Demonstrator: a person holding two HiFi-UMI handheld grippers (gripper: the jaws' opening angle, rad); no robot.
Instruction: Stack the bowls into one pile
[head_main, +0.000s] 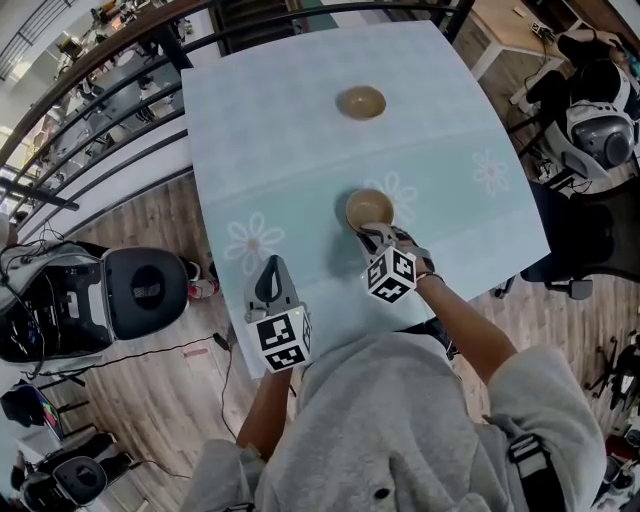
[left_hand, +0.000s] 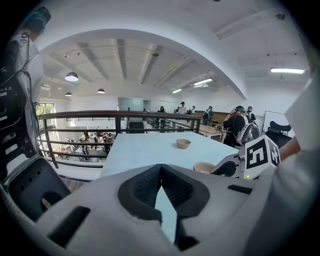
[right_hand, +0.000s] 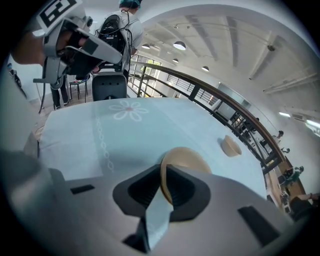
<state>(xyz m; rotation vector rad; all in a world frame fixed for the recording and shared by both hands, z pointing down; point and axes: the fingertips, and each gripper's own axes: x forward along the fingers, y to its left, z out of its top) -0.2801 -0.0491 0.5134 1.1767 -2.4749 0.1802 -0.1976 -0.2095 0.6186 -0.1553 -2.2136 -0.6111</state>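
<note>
The right gripper (head_main: 372, 236) grips the near bowl (head_main: 369, 208) by its rim, the far bowl (head_main: 361, 102) lying straight beyond it on the table (head_main: 260, 130); the left gripper (head_main: 270, 275) is closed and empty.

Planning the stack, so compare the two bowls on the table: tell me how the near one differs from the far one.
The near bowl has its rim pinched by the right hand-held gripper; the far bowl stands free, with nothing touching it. The near bowl sits beside a flower print; the far bowl lies further out on plain tablecloth. Both are tan, round, empty and mouth up.
</note>
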